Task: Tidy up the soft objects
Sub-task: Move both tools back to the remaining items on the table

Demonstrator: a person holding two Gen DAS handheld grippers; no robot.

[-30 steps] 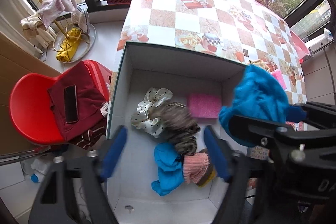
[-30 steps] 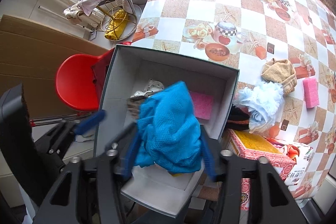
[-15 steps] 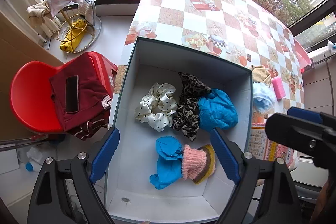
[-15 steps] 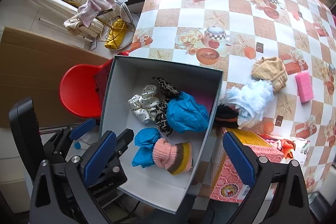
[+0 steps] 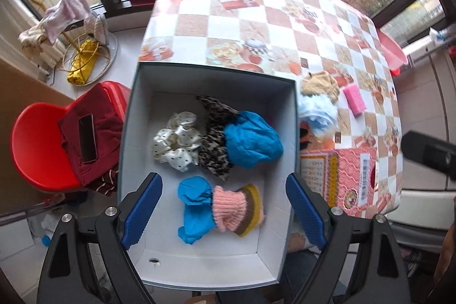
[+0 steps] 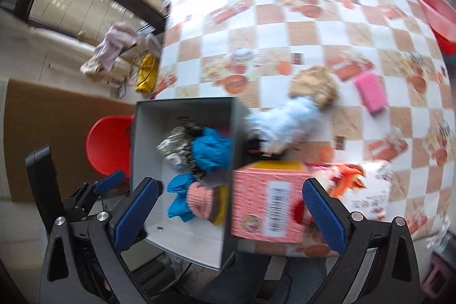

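Observation:
A white open box (image 5: 211,76) holds a bright blue cloth (image 5: 250,144), a leopard scrunchie (image 5: 213,150), a white dotted scrunchie (image 5: 176,144), a second blue piece (image 5: 193,207) and a pink knit hat (image 5: 236,207). My left gripper (image 5: 223,207) hangs open above the box's near half, holding nothing. My right gripper (image 6: 230,212) is open and empty above the box's right wall (image 6: 236,133) and a pink carton (image 6: 268,204). On the checked table lie a pale blue fluffy piece (image 6: 287,121), a tan knit (image 6: 313,89), a pink sponge (image 6: 370,94) and something black (image 6: 252,146).
A red chair (image 5: 42,144) with a maroon garment and a phone stands left of the box. The pink carton (image 5: 342,175) sits against the box's right side. A red basin (image 5: 390,47) is at the table's far right edge. A wire rack with cloths (image 5: 71,27) stands on the floor.
The right gripper let go of the bright blue cloth, which now lies in the box, then opened wide and swung right. The left gripper opened a little wider and rose.

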